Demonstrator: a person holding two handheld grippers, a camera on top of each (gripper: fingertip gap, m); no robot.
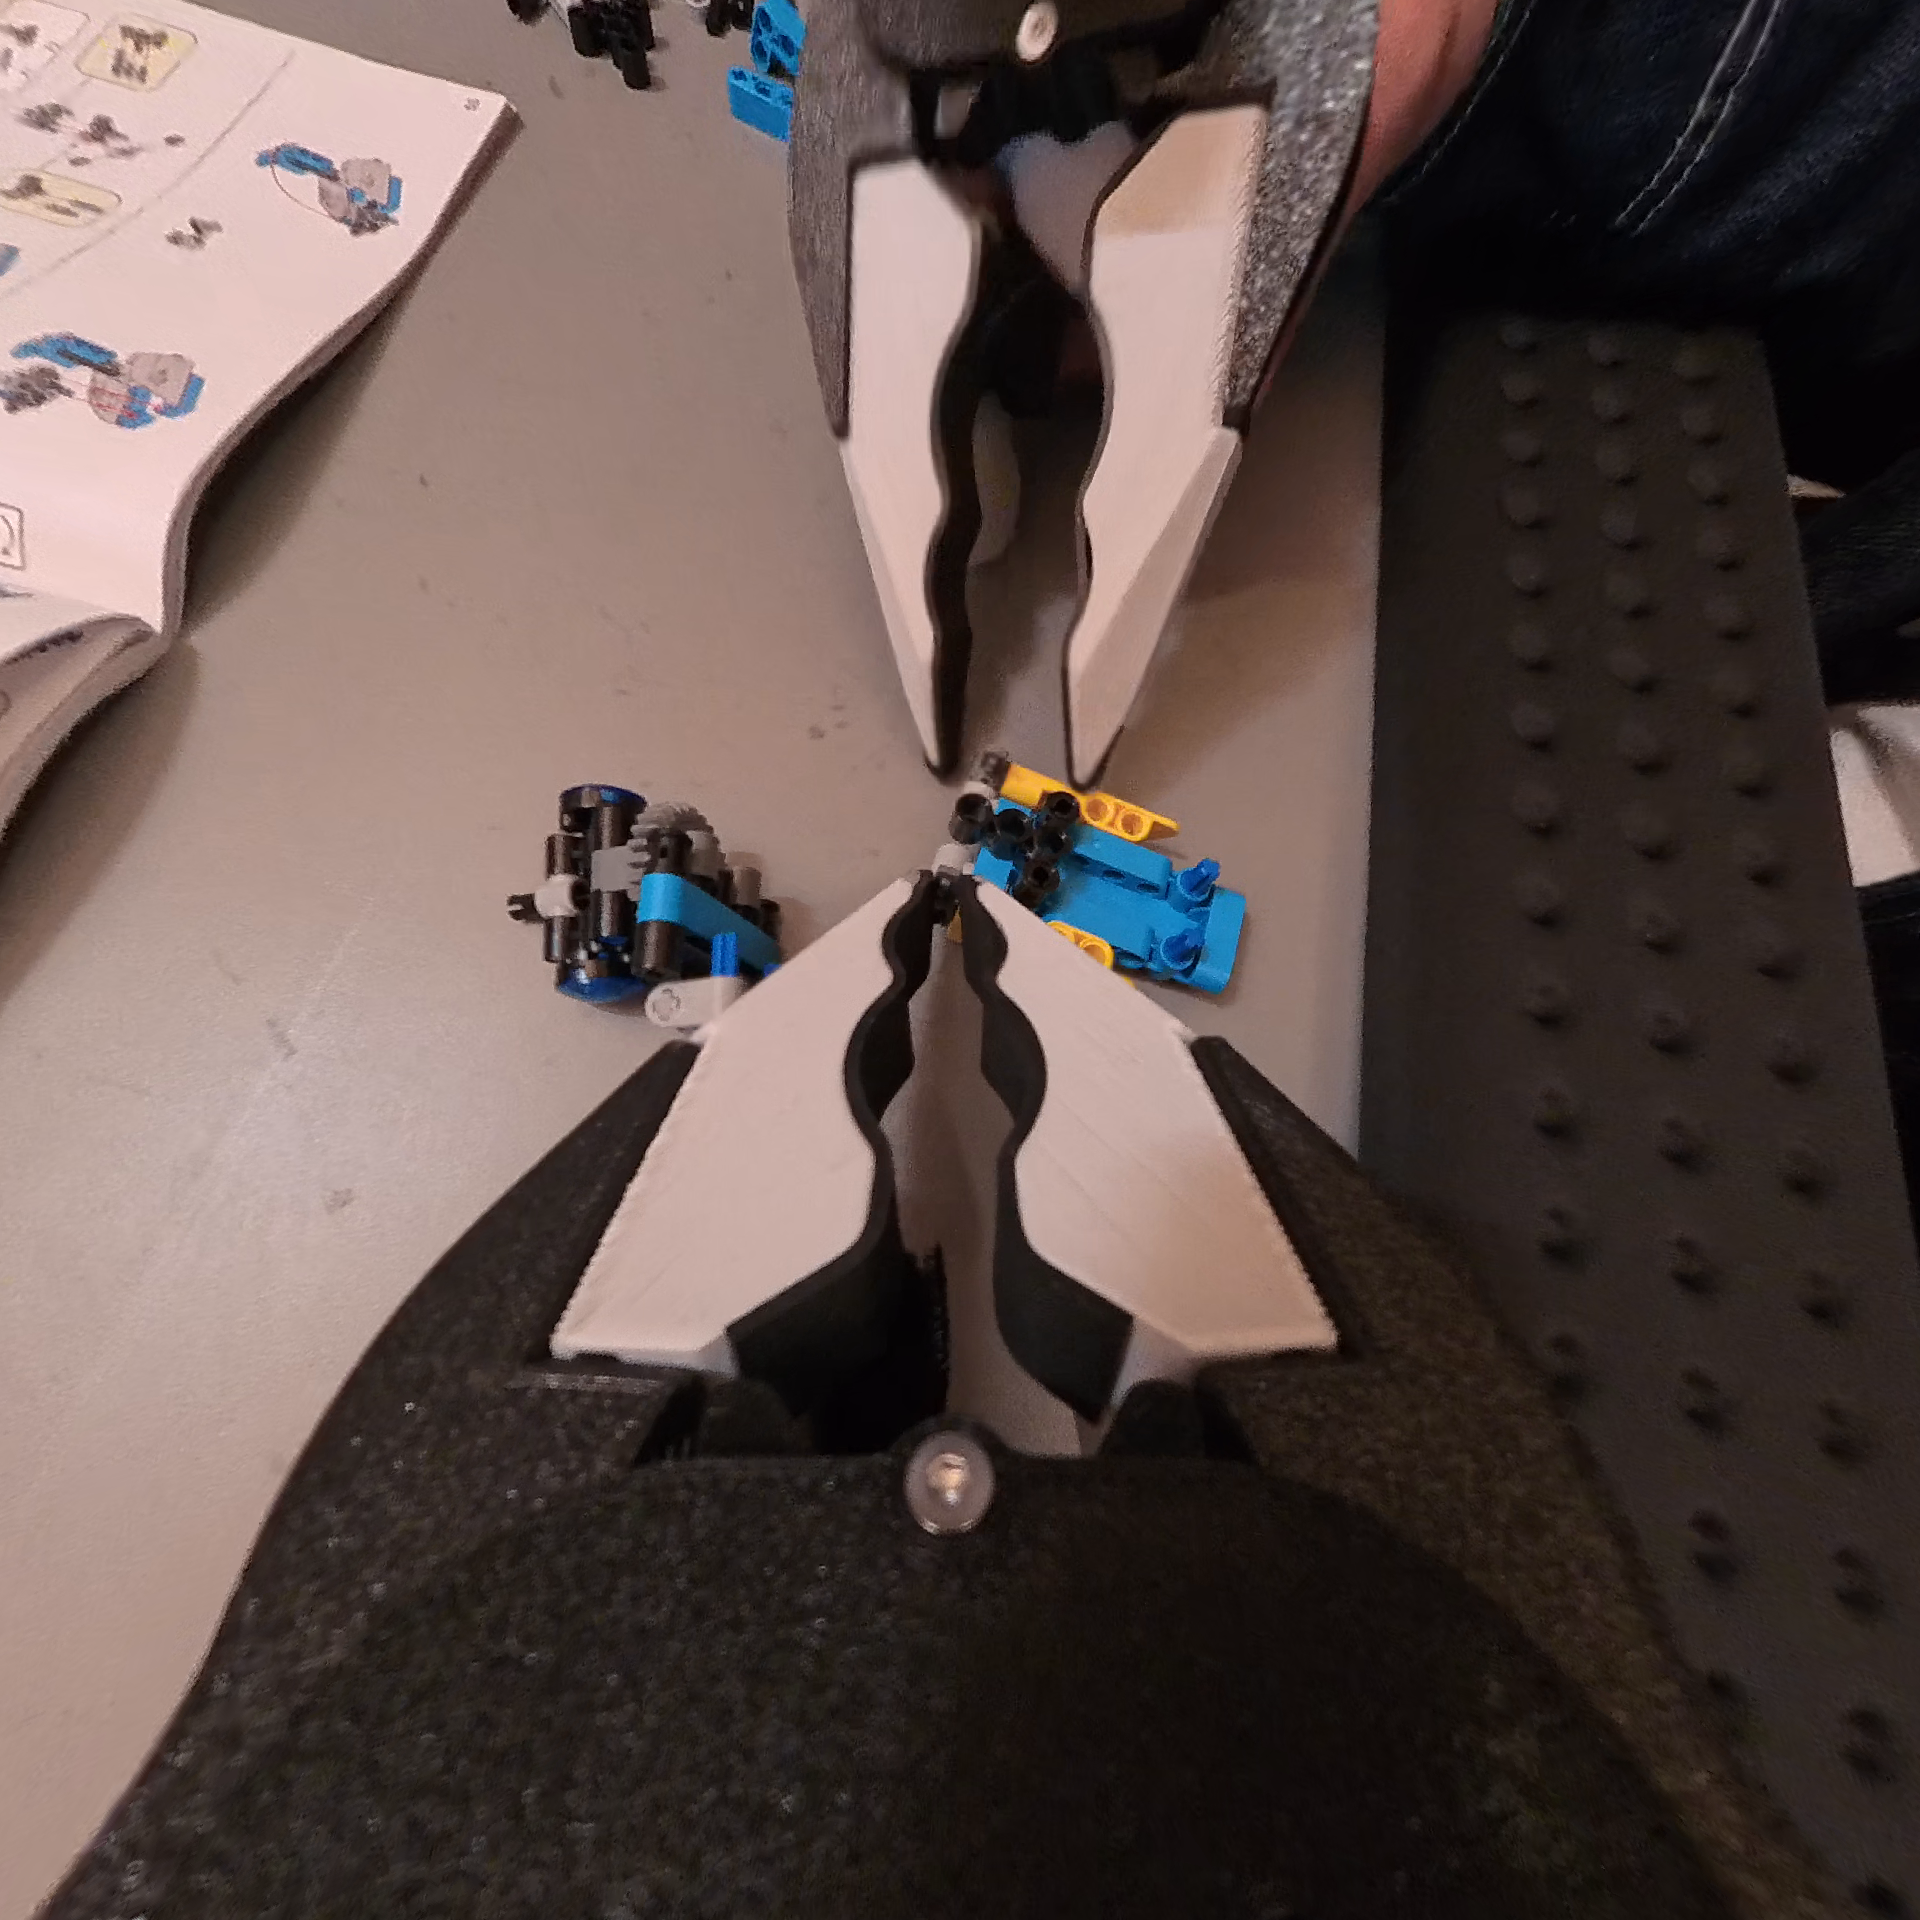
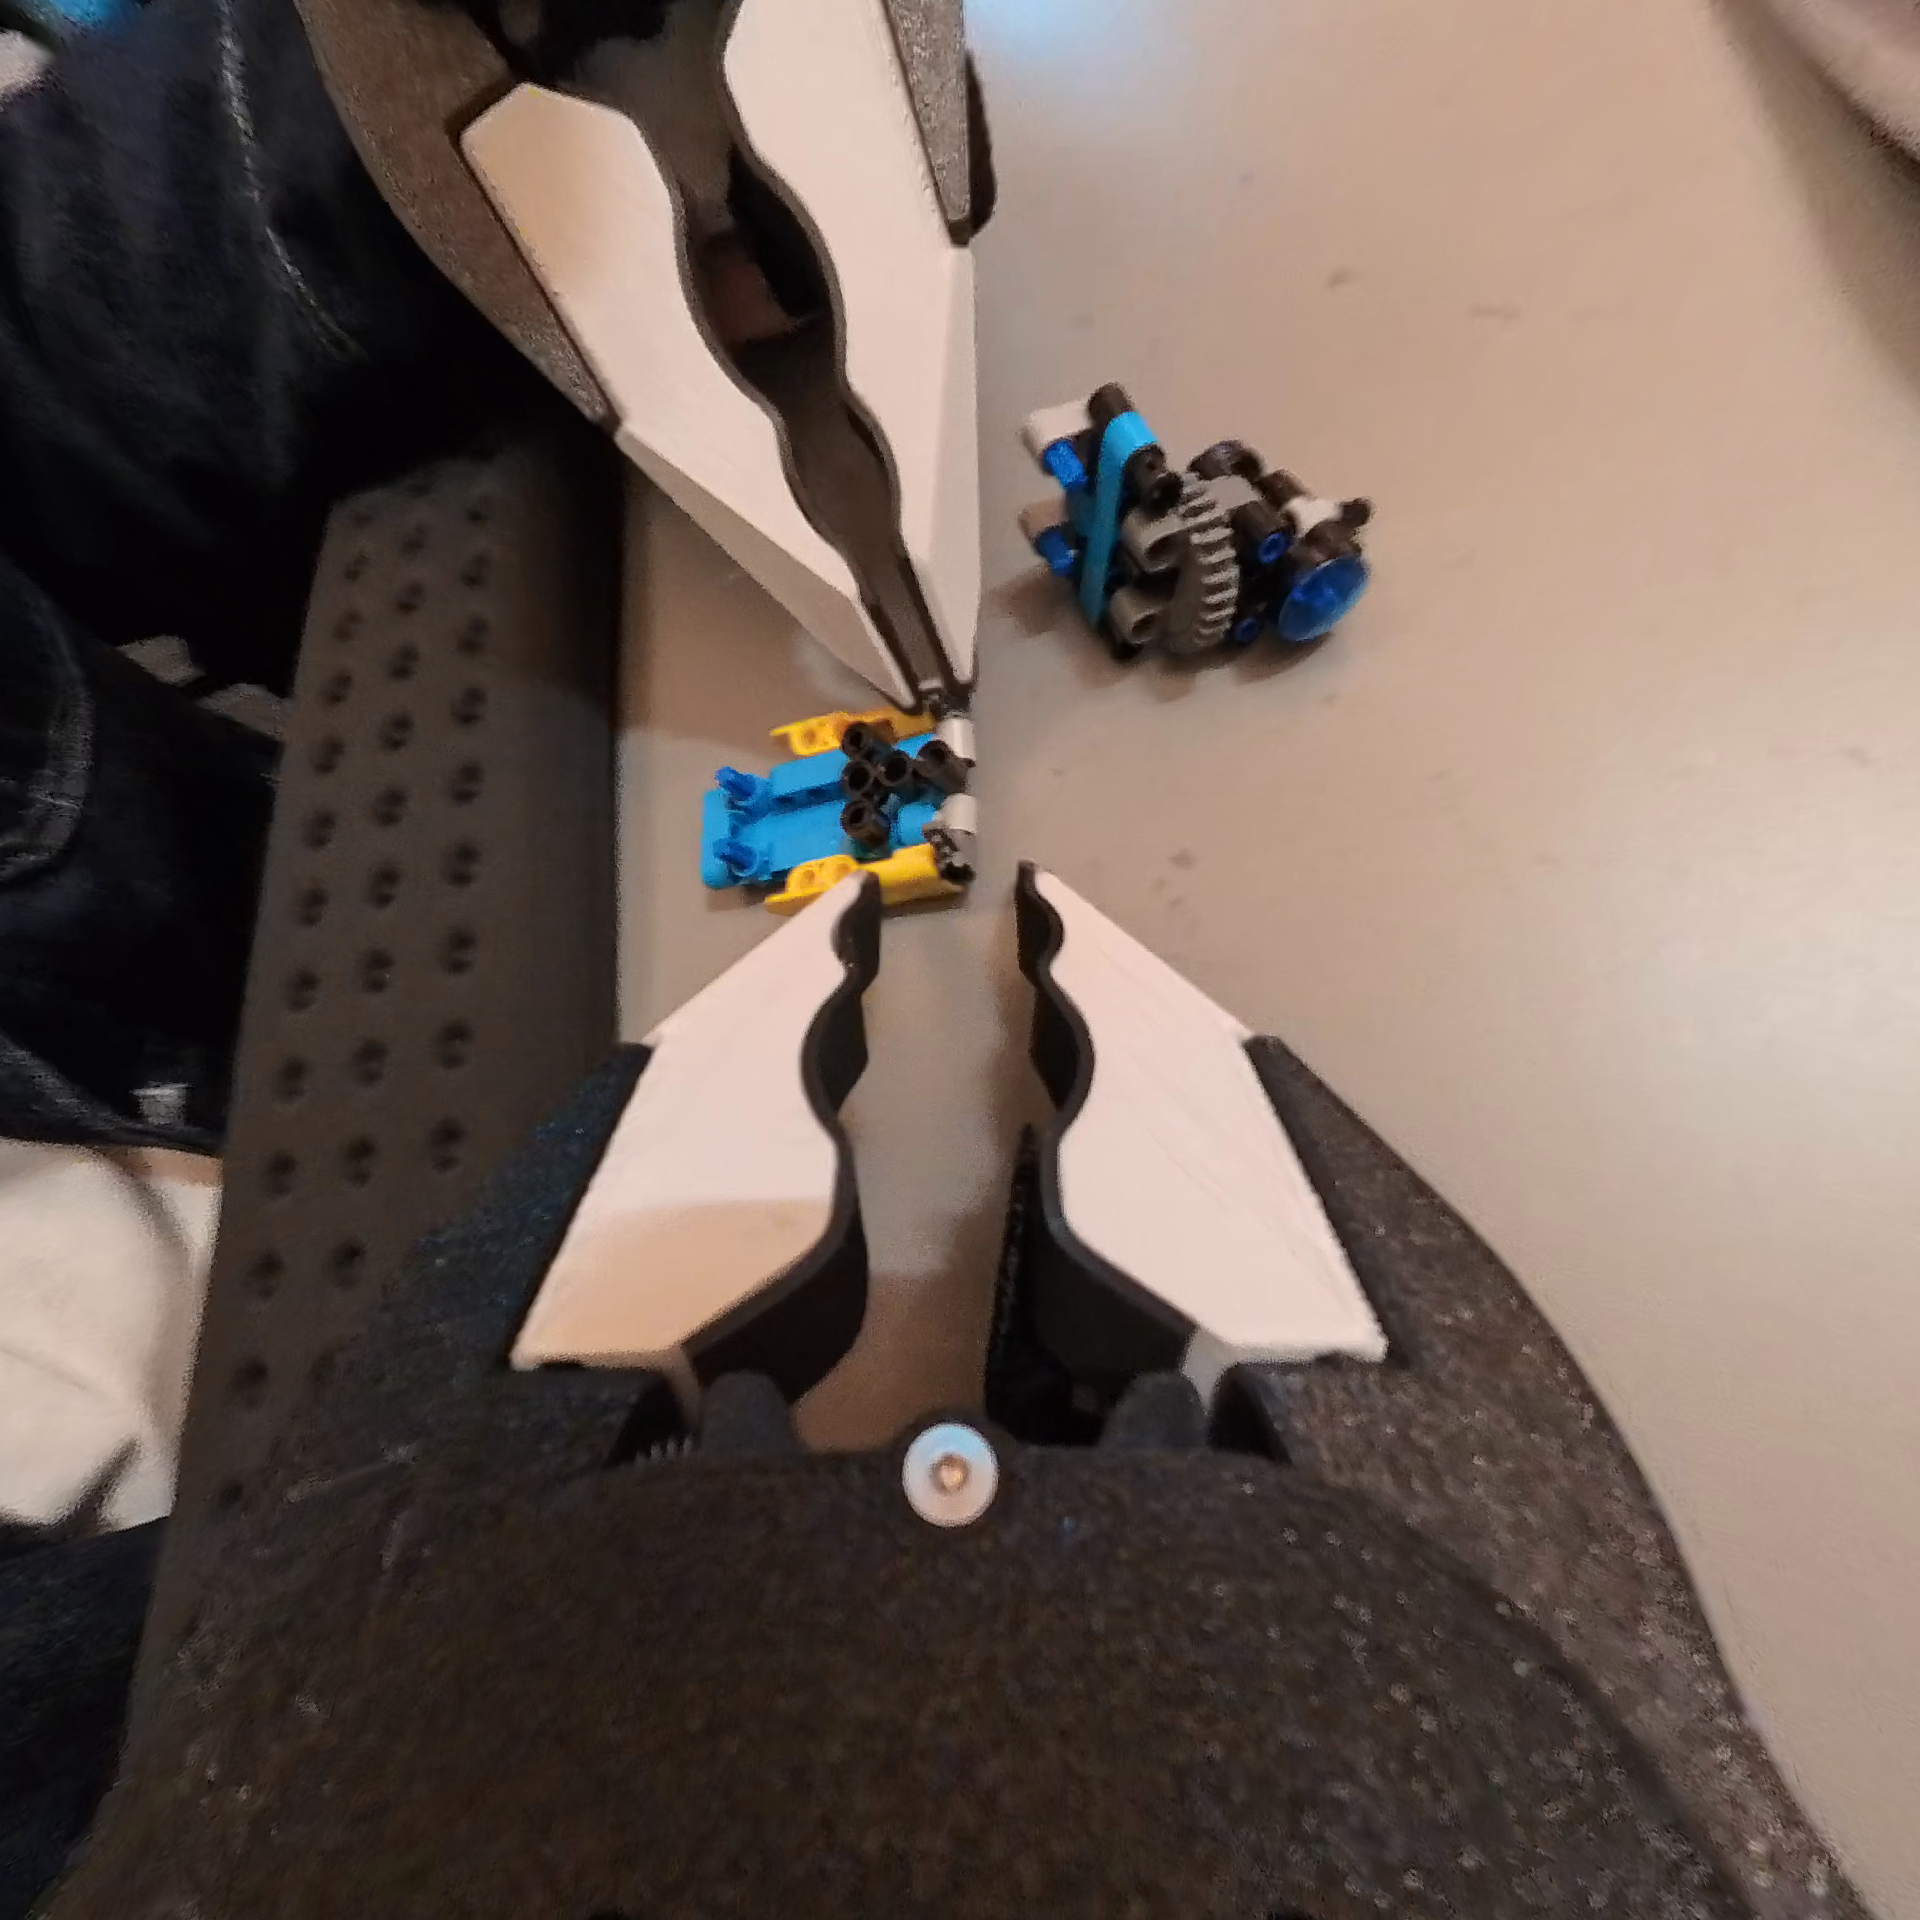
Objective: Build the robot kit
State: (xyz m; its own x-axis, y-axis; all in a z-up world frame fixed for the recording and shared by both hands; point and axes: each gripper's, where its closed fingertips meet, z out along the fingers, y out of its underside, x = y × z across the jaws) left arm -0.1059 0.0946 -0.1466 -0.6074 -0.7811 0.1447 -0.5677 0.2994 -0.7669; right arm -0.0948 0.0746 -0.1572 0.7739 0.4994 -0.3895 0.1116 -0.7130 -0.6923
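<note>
The left tongs (image 1: 940,883) are pinched nearly closed on a small pin at the near end of the blue-and-yellow brick assembly (image 1: 1101,883), which lies on the grey bench (image 1: 416,1039) just beside a dark studded strip (image 1: 1621,935); a firm, level pinch would keep that pin from twisting out. The right tongs (image 2: 945,883) hang open with a clear gap, tips just beside the assembly's other end and holding nothing. Left of the assembly sits 1 geared black-and-blue module (image 1: 649,909), near enough to be knocked, with an open instruction booklet (image 1: 208,312) farther off.
</note>
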